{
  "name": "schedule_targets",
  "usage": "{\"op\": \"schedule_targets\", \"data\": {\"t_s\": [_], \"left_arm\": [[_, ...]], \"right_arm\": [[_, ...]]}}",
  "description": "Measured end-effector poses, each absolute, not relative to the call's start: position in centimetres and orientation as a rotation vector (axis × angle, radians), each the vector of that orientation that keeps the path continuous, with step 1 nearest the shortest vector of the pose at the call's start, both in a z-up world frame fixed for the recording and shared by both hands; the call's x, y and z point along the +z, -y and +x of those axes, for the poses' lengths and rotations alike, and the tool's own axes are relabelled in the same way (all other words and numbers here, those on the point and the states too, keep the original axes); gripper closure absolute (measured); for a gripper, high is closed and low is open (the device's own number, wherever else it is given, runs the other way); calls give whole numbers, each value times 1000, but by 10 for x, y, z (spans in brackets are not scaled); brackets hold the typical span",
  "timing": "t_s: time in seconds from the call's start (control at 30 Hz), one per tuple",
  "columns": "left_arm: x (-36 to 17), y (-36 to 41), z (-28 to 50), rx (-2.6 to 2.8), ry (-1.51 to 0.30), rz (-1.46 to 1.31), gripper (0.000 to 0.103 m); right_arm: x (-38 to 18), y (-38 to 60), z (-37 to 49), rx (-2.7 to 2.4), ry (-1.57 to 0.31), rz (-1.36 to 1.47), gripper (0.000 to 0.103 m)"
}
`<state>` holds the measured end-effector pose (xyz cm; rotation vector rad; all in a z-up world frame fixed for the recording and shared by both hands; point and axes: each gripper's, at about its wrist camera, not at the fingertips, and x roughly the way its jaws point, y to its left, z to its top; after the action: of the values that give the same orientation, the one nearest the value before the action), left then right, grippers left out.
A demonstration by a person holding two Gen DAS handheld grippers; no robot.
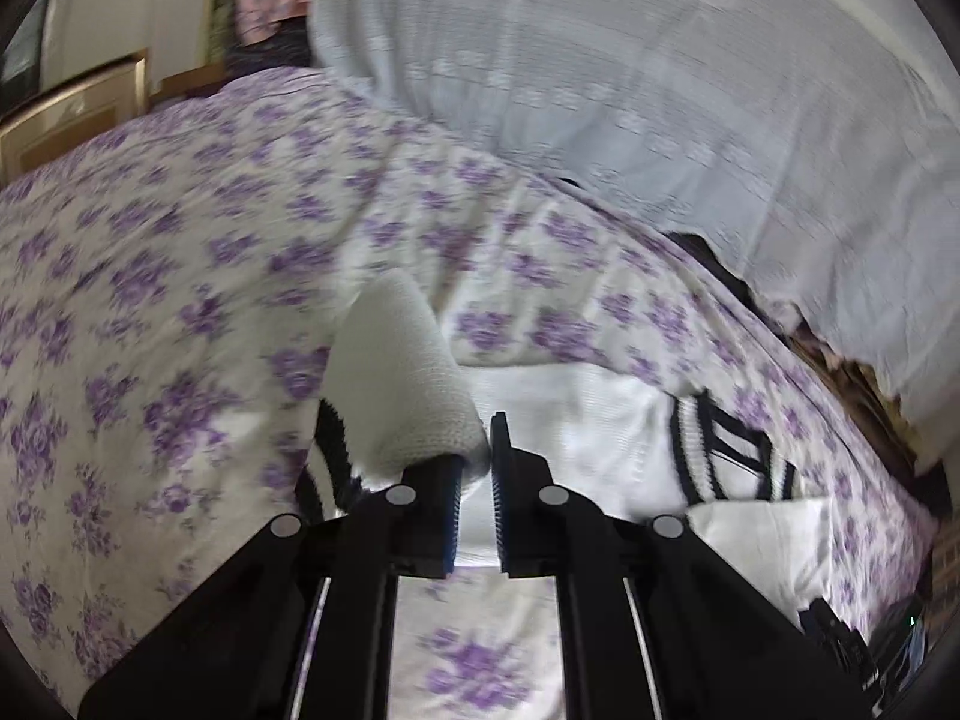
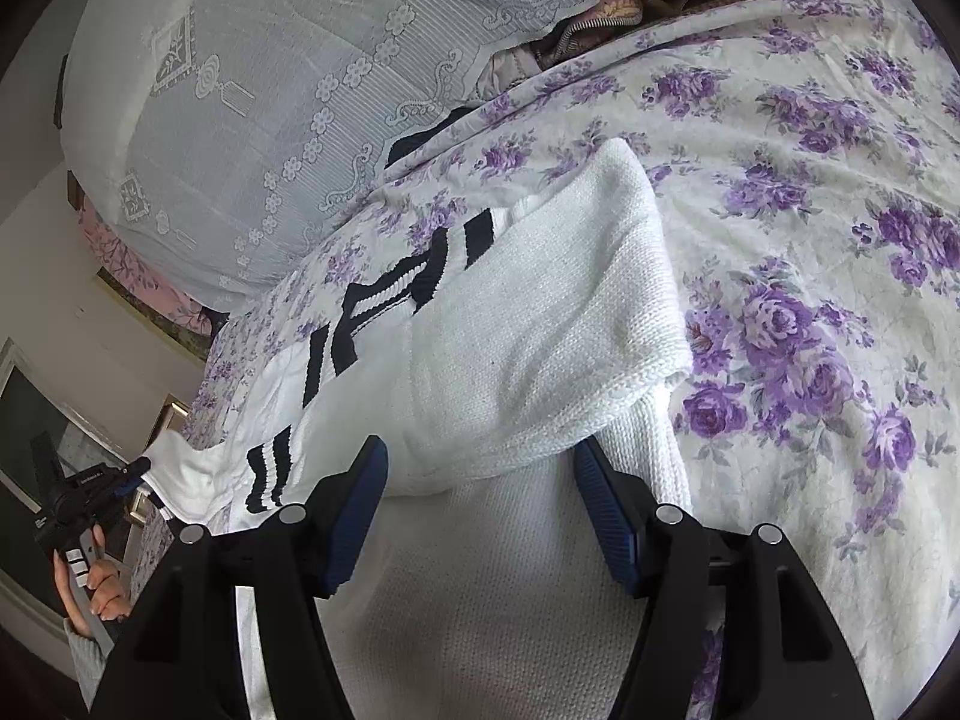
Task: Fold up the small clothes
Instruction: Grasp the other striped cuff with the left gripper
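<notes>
A white knit sweater (image 2: 528, 324) with black-striped trim (image 2: 384, 294) lies on the floral bedspread. My left gripper (image 1: 477, 474) is shut on a raised piece of its white knit (image 1: 402, 384), lifted off the bed. The right wrist view shows that same left gripper (image 2: 135, 471) at the far left, held by a hand (image 2: 99, 591), with a sweater edge running to its tip. My right gripper (image 2: 480, 510) hovers open over the sweater's body. A folded layer lies between and under its blue pads (image 2: 360, 504), which stand apart from the cloth.
The bedspread (image 2: 810, 240) with purple flowers covers the bed. A pale lace-covered pillow (image 2: 288, 60) lies at the head of the bed, with dark and pink cloth tucked beside it. Picture frames (image 1: 78, 108) stand beyond the bed's edge.
</notes>
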<state>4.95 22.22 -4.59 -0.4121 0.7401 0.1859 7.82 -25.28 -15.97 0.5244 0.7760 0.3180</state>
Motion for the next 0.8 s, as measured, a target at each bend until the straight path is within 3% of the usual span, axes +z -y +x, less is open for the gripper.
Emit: {"op": "schedule_targets", "data": {"t_s": [0.43, 0.63, 0.7, 0.77, 0.8], "left_arm": [[-10, -92, 57, 25, -719, -169, 95], [-16, -67, 53, 10, -730, -114, 94], [-21, -79, 49, 36, -737, -117, 82], [-28, -100, 45, 82, -740, -139, 58], [-34, -121, 41, 124, -742, -166, 56]], "right_arm": [[-119, 260, 67, 380, -718, 568, 34], [-109, 255, 64, 405, -702, 544, 34], [-104, 246, 61, 428, -701, 506, 34], [-99, 228, 56, 466, -704, 447, 34], [-97, 218, 53, 485, -706, 416, 34]]}}
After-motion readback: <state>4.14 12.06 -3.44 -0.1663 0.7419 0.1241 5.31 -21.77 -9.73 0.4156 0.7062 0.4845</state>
